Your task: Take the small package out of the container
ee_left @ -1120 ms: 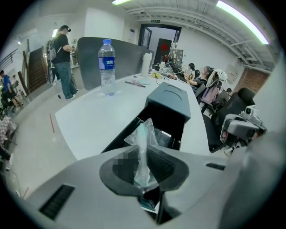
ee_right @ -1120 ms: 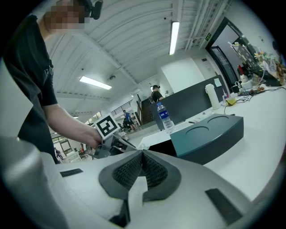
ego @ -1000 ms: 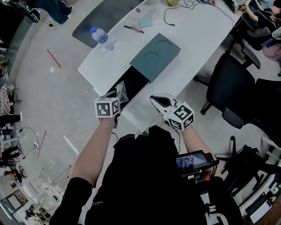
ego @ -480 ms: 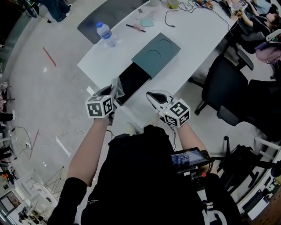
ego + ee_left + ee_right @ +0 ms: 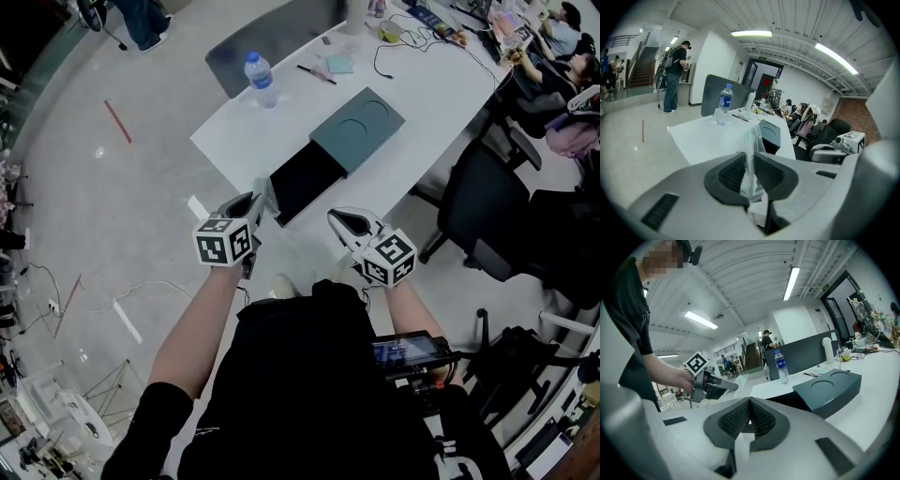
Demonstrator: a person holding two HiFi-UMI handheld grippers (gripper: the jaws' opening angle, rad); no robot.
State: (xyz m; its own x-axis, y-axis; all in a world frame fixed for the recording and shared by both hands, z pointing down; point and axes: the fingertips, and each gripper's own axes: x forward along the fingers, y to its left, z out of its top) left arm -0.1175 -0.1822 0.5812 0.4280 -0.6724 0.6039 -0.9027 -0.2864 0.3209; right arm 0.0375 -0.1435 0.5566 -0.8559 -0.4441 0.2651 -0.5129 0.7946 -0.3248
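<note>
Your left gripper [image 5: 751, 174] is clamped on the small package [image 5: 752, 143], a clear plastic bag. Both pads press on the film, and the bag stands upright between them, rising past the jaw tips. The package is out of the container [image 5: 358, 129]. From the left tool, that teal box lies ahead and a little to the right on the white table [image 5: 239, 141]. Its black drawer [image 5: 302, 180] is pulled out toward you, and the open end is just beyond the bag. In the right gripper view the bag hangs off the near side of the table, apart from the drawer. Your right gripper [image 5: 749, 412] has its jaws together, pad against pad, with nothing between them. It sits level with the left tool and to its right, short of the table edge, and the container is ahead of it and slightly left. A water bottle [image 5: 261, 79] stands upright on the table beyond the left gripper, past the container's far left side. A dark office chair [image 5: 473, 202] stands to the right of the right gripper, off the table. In the left gripper view a person [image 5: 674, 75] stands far ahead on the left.
</note>
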